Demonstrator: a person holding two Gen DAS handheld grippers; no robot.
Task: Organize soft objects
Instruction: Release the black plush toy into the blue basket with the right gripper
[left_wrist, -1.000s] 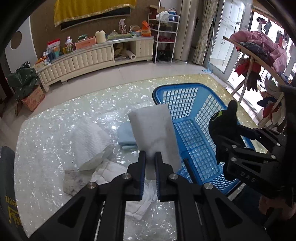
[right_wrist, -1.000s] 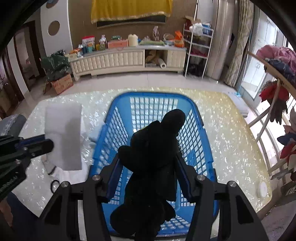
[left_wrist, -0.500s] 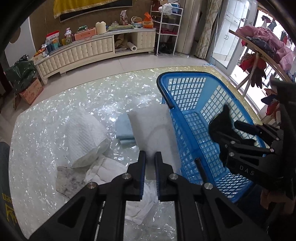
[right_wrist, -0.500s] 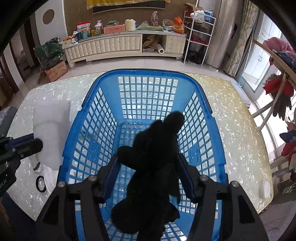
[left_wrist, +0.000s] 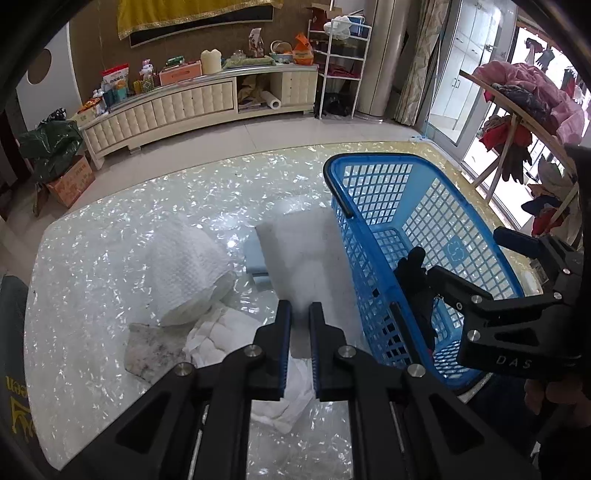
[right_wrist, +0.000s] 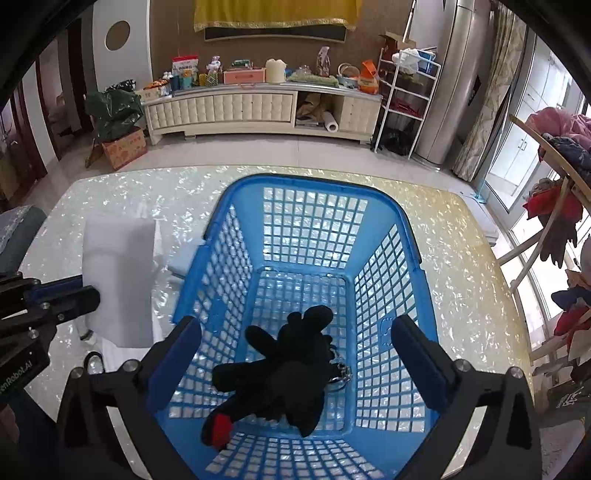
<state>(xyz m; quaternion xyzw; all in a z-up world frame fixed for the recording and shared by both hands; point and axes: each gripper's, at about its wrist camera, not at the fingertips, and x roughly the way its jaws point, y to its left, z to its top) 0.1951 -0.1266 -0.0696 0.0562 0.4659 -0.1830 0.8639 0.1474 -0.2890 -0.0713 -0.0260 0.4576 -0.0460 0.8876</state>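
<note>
Black plush dropped, white sponge up next.

Right gripper (right_wrist: 295, 354) spreading wide at lower centre, pads clear of the black plush toy (right_wrist: 280, 380), now lying on the blue basket (right_wrist: 314, 184) floor, long axis slanting lower left to upper right. Left gripper (left_wrist: 300, 314) clenched on the white sponge (left_wrist: 306, 258), slab jutting up-frame, basket rim just right of it. Probably a short swing right over the rim. Both pitched steeply down.
</note>
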